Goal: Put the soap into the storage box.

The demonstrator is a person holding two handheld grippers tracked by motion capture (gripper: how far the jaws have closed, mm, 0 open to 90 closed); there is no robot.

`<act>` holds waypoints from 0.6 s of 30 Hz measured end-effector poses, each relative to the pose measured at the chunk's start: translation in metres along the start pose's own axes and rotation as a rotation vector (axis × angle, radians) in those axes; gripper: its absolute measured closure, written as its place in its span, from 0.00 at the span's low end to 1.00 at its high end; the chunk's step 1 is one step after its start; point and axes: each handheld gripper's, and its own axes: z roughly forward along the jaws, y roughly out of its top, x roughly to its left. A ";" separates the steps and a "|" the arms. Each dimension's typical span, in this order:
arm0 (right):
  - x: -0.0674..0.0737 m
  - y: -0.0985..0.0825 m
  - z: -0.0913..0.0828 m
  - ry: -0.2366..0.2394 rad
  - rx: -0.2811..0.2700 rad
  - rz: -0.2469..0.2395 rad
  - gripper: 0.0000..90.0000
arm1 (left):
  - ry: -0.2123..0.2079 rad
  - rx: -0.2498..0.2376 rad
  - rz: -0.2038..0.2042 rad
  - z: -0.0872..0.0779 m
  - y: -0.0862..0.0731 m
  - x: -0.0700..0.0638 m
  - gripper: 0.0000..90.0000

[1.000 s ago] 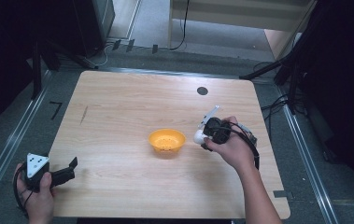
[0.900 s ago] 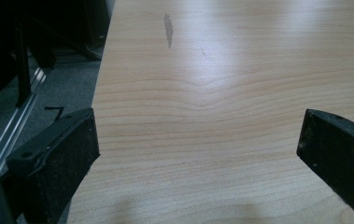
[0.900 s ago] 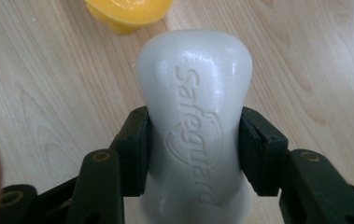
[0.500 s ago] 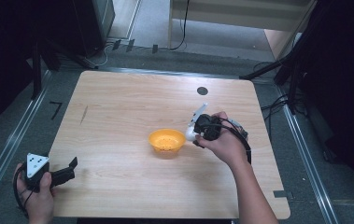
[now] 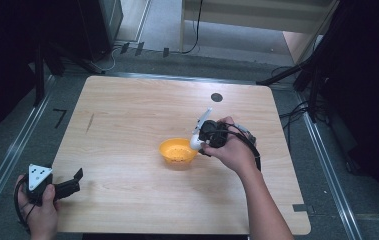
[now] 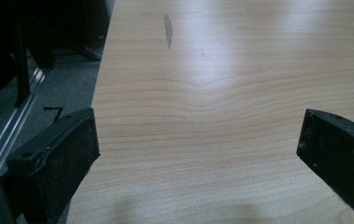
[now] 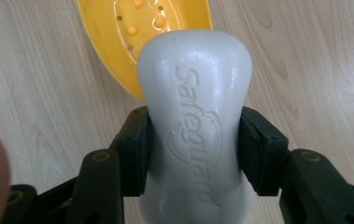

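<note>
A white bar of soap [image 7: 194, 121] with raised lettering sits clamped between the two black jaws of my right gripper [image 7: 193, 149]. In the high view the right gripper [image 5: 200, 141] holds the soap bar [image 5: 196, 141] just at the right rim of a yellow soap dish [image 5: 177, 151] near the table's middle. The yellow dish [image 7: 128, 37] has bumps and small holes inside and lies just beyond the bar. My left gripper [image 5: 75, 181] rests at the table's near left corner, its jaws wide apart over bare wood [image 6: 198, 154] with nothing between them.
The light wooden table [image 5: 127, 115] has a small black round mark [image 5: 216, 97] near its far edge and a dark smudge [image 5: 90, 123] at the left. Metal rails and cables run along the floor on both sides.
My right hand has carried the soap leftward, from a little right of the dish to its right rim. The left hand has stayed still.
</note>
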 end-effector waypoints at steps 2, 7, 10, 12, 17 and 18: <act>0.000 0.003 0.001 -0.001 -0.002 -0.009 0.57 | 0.000 0.000 0.000 0.000 0.000 0.000 0.00; 0.002 0.011 0.004 0.008 -0.006 -0.023 0.57 | 0.001 0.000 0.000 0.000 0.000 0.000 0.00; 0.002 0.014 0.007 0.012 -0.012 -0.040 0.57 | 0.001 0.001 -0.001 0.000 0.000 0.000 0.00; 0.003 0.015 0.007 0.017 -0.008 -0.042 0.57 | 0.001 0.001 -0.001 0.000 0.000 0.000 0.00; 0.004 0.020 0.010 0.015 -0.011 -0.062 0.57 | 0.000 0.001 -0.002 0.000 0.000 0.000 0.00; 0.005 0.021 0.010 0.016 -0.011 -0.059 0.57 | -0.001 0.000 0.000 0.000 0.000 0.000 0.00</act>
